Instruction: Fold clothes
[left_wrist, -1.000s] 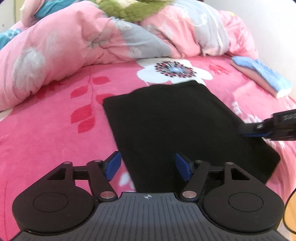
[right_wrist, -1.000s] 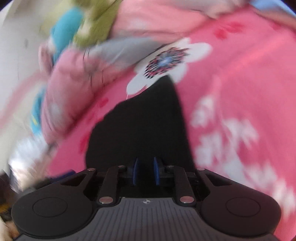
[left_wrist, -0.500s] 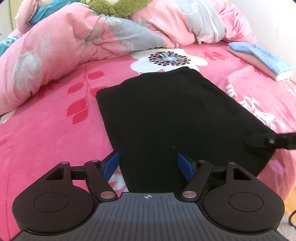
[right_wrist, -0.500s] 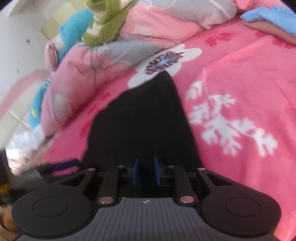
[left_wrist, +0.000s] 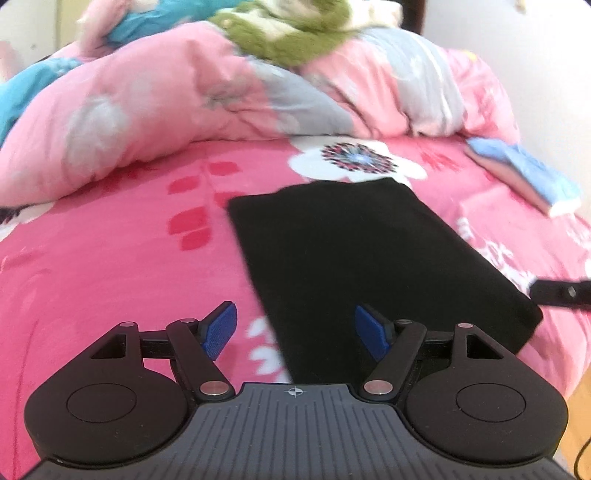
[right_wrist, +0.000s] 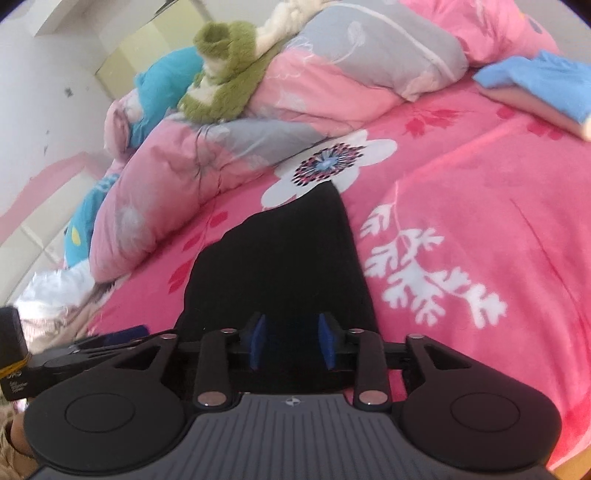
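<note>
A folded black garment (left_wrist: 373, 258) is laid flat on the pink floral bedspread (left_wrist: 110, 258), near its near edge. The left gripper (left_wrist: 295, 332) is held over the garment's near left corner, fingers wide apart and empty. The right gripper (right_wrist: 291, 341) is positioned over the near edge, fingers parted, nothing clamped. A pink quilt (left_wrist: 147, 103) is heaped at the far side.
</note>
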